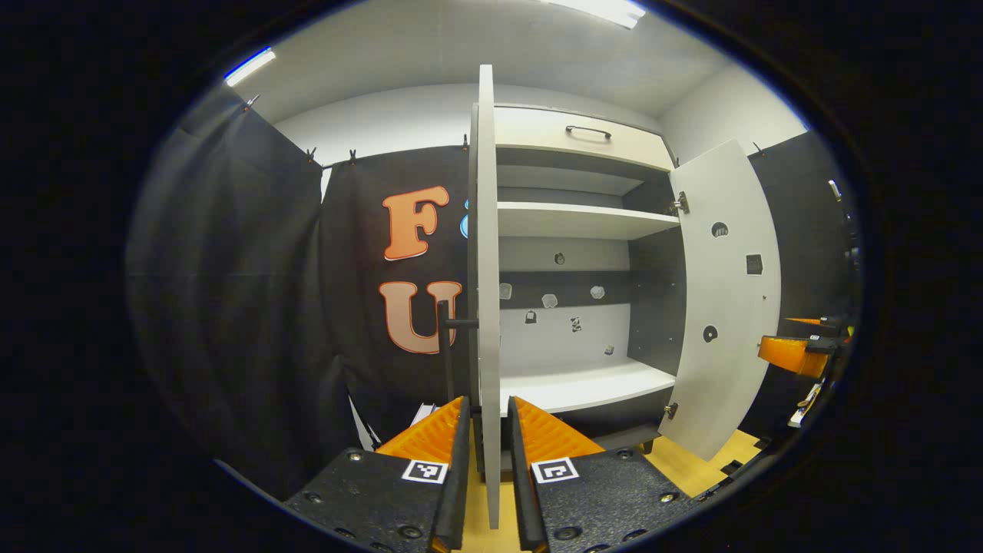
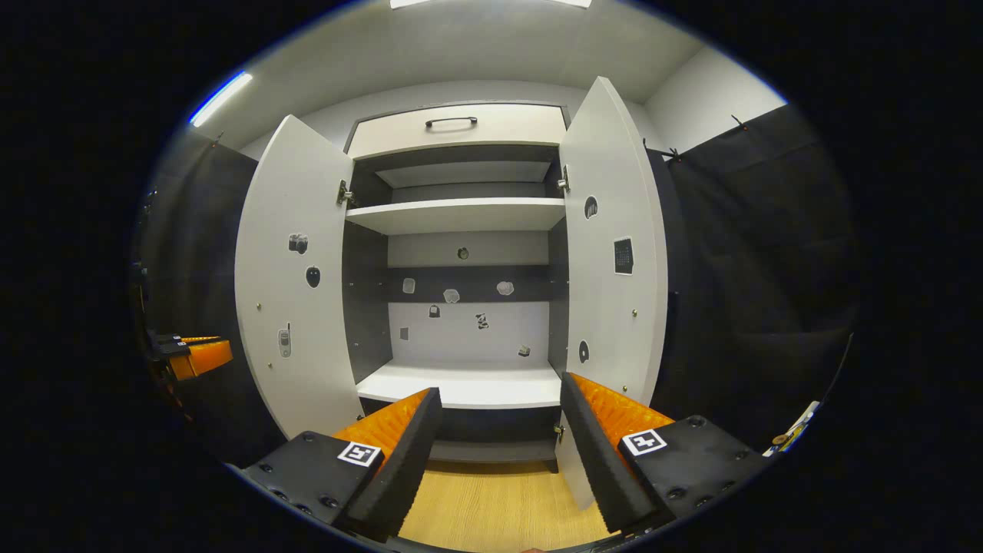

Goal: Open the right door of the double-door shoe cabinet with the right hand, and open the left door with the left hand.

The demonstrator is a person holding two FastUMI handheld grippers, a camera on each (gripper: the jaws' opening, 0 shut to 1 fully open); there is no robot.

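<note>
The left claw [image 1: 488, 430] grips the left door [image 1: 486, 269] edge; the right claw [image 2: 499, 453] stands open. Best swing that door steadily outward.

Black cloth wall [image 2: 752, 253] hangs beside and behind, clipped at top edge. Wooden floor [image 2: 499, 499] below. White ceiling [image 2: 476, 46] with strip lights [image 2: 219, 98]. Grey room wall [image 1: 729, 100] upper right.

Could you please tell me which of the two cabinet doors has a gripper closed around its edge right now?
The left door: the left gripper has a finger on each face of its edge. The right door stands open with the right gripper off it, fingers spread.
</note>
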